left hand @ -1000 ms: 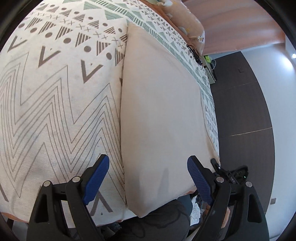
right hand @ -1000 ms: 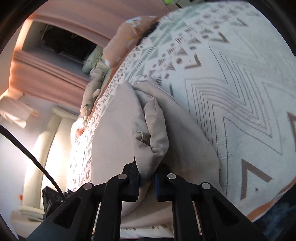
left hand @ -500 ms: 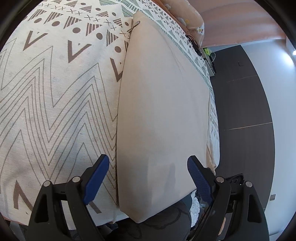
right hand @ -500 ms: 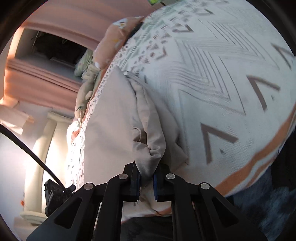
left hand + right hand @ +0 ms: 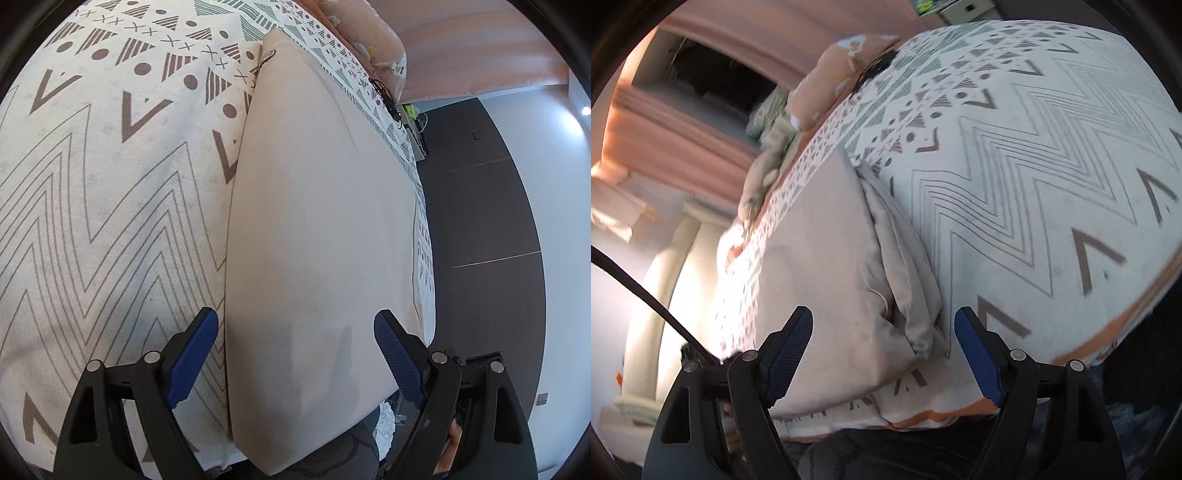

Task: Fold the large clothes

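Observation:
A large beige garment (image 5: 321, 229) lies folded in a long flat panel on the patterned bedspread (image 5: 103, 192). My left gripper (image 5: 295, 343) is open above its near end, with one finger on each side, holding nothing. In the right wrist view the same garment (image 5: 816, 273) lies flat, with a bunched, loose fold (image 5: 908, 288) along its right edge. My right gripper (image 5: 882, 343) is open just in front of that bunched fold and holds nothing.
The bedspread (image 5: 1034, 177) has zigzag and triangle prints and an orange border. Peach pillows (image 5: 842, 70) lie at the far end of the bed. Pink curtains (image 5: 480, 51) and dark floor (image 5: 480, 221) lie beyond the bed's right edge. A black cable (image 5: 646, 295) crosses the right wrist view.
My right gripper was shut on the bunched fold and has let it go; the fold now rests on the bed. My left gripper stayed open and shifted slightly over the garment.

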The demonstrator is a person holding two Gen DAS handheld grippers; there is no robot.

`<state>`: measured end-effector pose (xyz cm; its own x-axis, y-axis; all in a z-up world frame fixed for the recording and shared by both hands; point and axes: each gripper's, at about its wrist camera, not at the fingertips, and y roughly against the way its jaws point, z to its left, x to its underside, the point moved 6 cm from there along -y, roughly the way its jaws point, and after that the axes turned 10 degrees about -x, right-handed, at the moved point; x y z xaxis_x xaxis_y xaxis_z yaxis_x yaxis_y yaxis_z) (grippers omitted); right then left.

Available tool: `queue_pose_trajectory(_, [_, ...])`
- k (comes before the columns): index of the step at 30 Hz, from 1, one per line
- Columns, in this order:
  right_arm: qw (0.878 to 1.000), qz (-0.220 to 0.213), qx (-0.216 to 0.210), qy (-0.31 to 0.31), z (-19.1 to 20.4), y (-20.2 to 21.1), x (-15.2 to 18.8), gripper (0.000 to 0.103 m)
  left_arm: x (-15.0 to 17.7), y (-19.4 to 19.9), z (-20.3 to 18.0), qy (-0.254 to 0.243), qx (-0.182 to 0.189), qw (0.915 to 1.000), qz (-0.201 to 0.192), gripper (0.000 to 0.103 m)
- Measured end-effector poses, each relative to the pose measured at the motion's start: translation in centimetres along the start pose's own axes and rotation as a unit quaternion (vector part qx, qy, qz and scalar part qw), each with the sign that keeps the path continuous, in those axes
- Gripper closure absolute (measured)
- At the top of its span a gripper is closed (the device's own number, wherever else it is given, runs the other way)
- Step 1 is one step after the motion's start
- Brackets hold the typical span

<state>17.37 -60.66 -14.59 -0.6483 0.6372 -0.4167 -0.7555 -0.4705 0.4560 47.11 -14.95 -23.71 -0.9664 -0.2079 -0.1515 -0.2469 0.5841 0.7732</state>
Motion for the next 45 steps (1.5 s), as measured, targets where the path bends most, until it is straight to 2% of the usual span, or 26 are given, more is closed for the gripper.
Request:
queue_pose_trajectory(3, [1.0,0.026,0.008,0.011,-0.5,-1.2,-1.6,0.025,-0.6,-0.3,0.1,0.003,-0.001,1.0,-0.005,0.017])
queue_pose_trajectory(5, [0.999,0.046,-0.001,0.015,-0.6,-2.3,-2.8,0.025,-1.1,-0.8,0.2,0.006,-0.008,0.9999,-0.004,0.028])
queue_pose_trajectory(9, [0.995,0.091,-0.025,0.017,-1.1,-5.0,-5.0,0.025,-1.9,-1.3,0.5,0.01,-0.018,0.9998,-0.007,0.035])
queue_pose_trajectory(11, [0.992,0.119,-0.036,0.023,-1.3,-6.5,-5.7,0.025,-2.3,-1.6,0.4,0.01,-0.023,0.9996,-0.008,0.042])
queue_pose_trajectory(15, [0.985,0.163,-0.032,0.035,-1.5,-9.5,-7.3,0.025,-3.1,-2.1,0.4,0.009,-0.031,0.9994,-0.016,0.045])
queue_pose_trajectory(22, [0.974,0.216,-0.063,0.029,-1.2,-14.8,-10.7,0.026,-5.3,-3.0,0.0,-0.006,-0.049,0.9982,-0.032,0.046])
queue_pose_trajectory(25, [0.972,0.223,-0.071,0.03,-0.9,-16.9,-12.5,0.028,-6.5,-3.4,-0.2,-0.011,-0.059,0.9975,-0.038,0.046])
queue_pose_trajectory(27, [0.972,0.223,-0.073,0.031,-1.0,-18.2,-13.6,0.036,-7.5,-3.6,-0.5,-0.015,-0.068,0.9966,-0.044,0.046])
queue_pose_trajectory(30, [0.969,0.231,-0.08,0.018,-1.3,-20.6,-14.9,0.04,-9.0,-4.1,-0.9,-0.021,-0.082,0.9952,-0.05,0.046])
queue_pose_trajectory(38, [0.964,0.251,-0.09,0.018,-0.6,-26.1,-16.7,0.041,-12.7,-4.9,-1.0,-0.026,-0.103,0.9923,-0.065,0.046])
queue_pose_trajectory(44, [0.964,0.249,-0.094,0.012,-0.1,-28.9,-17.3,0.041,-15.2,-5.3,-0.9,-0.012,-0.098,0.9931,-0.064,0.046])
queue_pose_trajectory(45, [0.965,0.247,-0.09,0.013,0.0,-29.4,-17.3,0.044,-15.6,-5.4,-0.8,-0.011,-0.1,0.9929,-0.064,0.046])
